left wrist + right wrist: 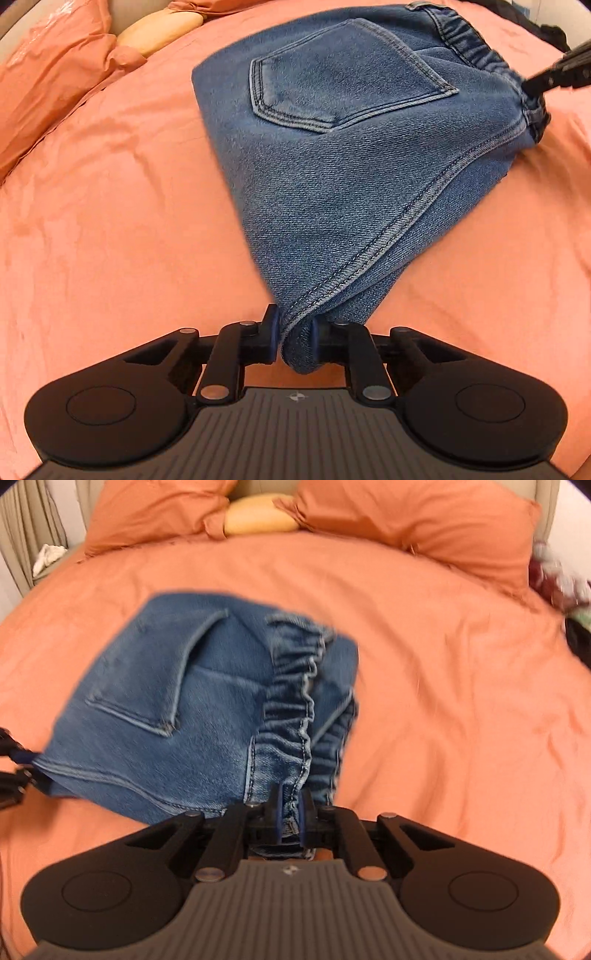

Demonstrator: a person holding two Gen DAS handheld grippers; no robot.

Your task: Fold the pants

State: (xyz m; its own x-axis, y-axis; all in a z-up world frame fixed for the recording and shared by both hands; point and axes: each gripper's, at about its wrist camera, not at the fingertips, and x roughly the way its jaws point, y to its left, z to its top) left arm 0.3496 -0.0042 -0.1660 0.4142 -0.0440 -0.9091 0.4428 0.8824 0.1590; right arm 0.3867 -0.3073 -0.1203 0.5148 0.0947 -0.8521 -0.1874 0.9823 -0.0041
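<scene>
I am working over a bed (424,664) covered in a salmon-orange sheet, lightly creased; two matching orange pillows (417,528) lie at its head, with a pale yellow cushion (258,520) wedged between them; beige panelling (33,524) rises at the far left, and some dark, blurred items (561,590) sit at the bed's right edge, too smeared for me to identify.

The pants (351,155) are blue denim, already folded into a compact bundle, held just above the sheet near the bed's middle; a back pocket (343,81) with double stitching faces up, and the gathered elastic waistband (295,686) runs along one edge; a stitched seam (388,229) curves down towards my left gripper.

My left gripper (294,332) has its jaws closed on a thick corner fold of the denim; my right gripper (290,812) is clamped on the waistband edge, the cloth bunched between its blue pads (305,814); the bundle hangs stretched between the two; the right wrist view is motion-blurred.
</scene>
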